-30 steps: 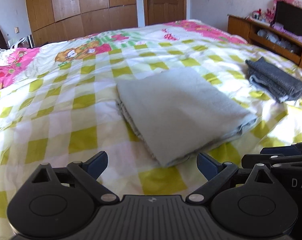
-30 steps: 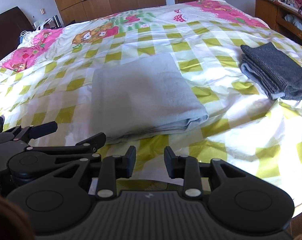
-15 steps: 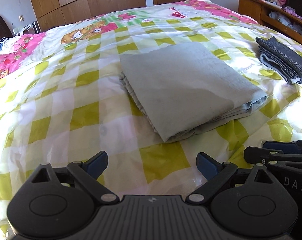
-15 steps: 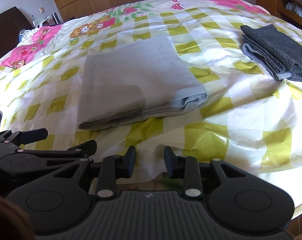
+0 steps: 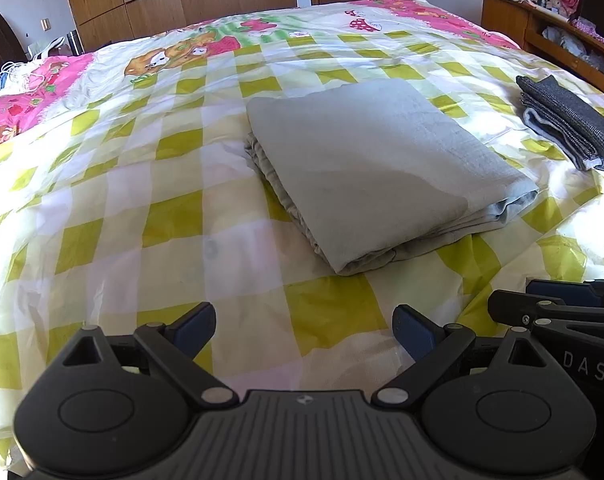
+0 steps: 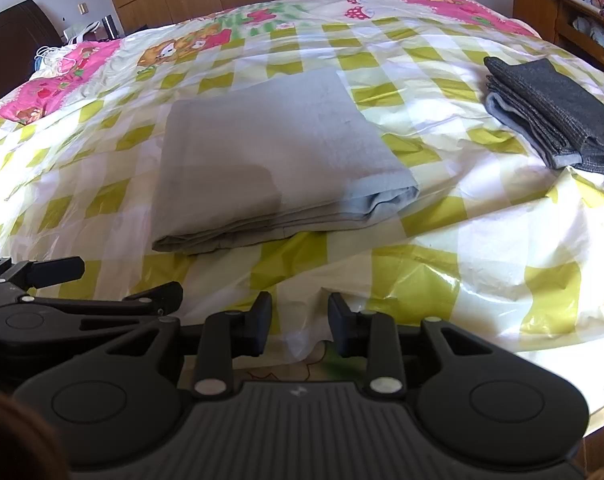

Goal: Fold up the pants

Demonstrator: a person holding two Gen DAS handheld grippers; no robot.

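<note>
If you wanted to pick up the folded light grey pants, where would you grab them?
Probably the near corner of the light grey pants, coming in low from the front edge of the bed. The stacked layers end there and lift slightly off the checked bedspread, so fingers could slide under and pinch them all.

dark folded cloth (image 5: 570, 120): right end cut off by frame edge in left wrist view | shelf (image 5: 562, 36) contents: too small to tell | grey folded pants (image 6: 269, 152): inner layers hidden under top face | bed (image 6: 502, 280): near edge hidden behind the gripper bodies
</note>
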